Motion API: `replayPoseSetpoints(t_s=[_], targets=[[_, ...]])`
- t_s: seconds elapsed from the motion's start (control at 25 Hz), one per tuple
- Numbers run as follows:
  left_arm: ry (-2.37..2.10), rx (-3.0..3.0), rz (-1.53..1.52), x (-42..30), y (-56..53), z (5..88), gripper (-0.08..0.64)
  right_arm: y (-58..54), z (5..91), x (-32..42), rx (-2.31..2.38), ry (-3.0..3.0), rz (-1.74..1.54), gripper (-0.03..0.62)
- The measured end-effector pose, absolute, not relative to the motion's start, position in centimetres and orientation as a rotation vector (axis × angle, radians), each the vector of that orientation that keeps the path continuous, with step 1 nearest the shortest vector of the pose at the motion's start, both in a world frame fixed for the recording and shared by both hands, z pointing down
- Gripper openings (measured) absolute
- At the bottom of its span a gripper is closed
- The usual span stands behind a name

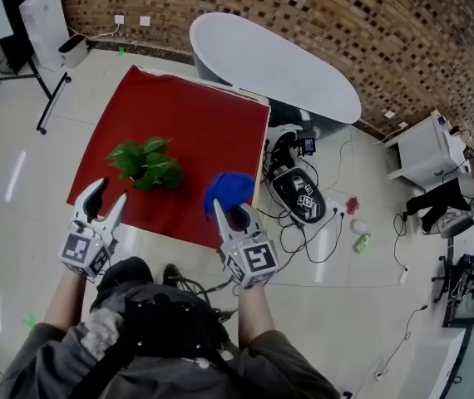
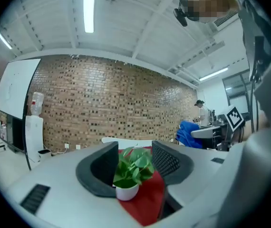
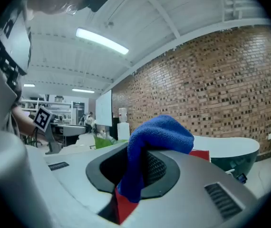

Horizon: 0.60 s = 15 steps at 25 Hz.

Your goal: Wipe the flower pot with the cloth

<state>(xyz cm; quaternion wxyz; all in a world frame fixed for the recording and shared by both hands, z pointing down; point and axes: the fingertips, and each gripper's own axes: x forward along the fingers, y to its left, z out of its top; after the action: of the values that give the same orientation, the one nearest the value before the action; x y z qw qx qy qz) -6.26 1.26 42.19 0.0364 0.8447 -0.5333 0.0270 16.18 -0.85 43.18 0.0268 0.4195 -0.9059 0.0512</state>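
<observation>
Right claw [image 1: 230, 213] clamps the cloth [image 1: 229, 189]; left claw [image 1: 108, 196], jaws apart, had best steady the flower pot [image 2: 127, 192] first.

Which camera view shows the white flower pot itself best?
The left gripper view: it shows the white flower pot from the side, below its leaves. The head view, from above, shows only the leaves that hide it; the right gripper view shows a green edge of leaves.

Fluffy blue cloth [image 3: 160, 133], smooth white flower pot [image 2: 126, 192], glossy tiled floor [image 1: 8, 185].
</observation>
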Motion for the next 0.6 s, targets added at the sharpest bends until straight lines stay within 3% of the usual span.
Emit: replayPoseSetpoints(t_s=[0.28,0.6], targets=[[-1.536,2.707,-0.031,-3.6,3.4,35.3,0.115,3.3,38.0,15.8,1.300,-2.739,-0.006,0.075],[-1.506,2.695,-0.031,-5.6,9.9,30.8,0.018,9.5,33.3,12.9,1.413,-2.776,0.003,0.075]])
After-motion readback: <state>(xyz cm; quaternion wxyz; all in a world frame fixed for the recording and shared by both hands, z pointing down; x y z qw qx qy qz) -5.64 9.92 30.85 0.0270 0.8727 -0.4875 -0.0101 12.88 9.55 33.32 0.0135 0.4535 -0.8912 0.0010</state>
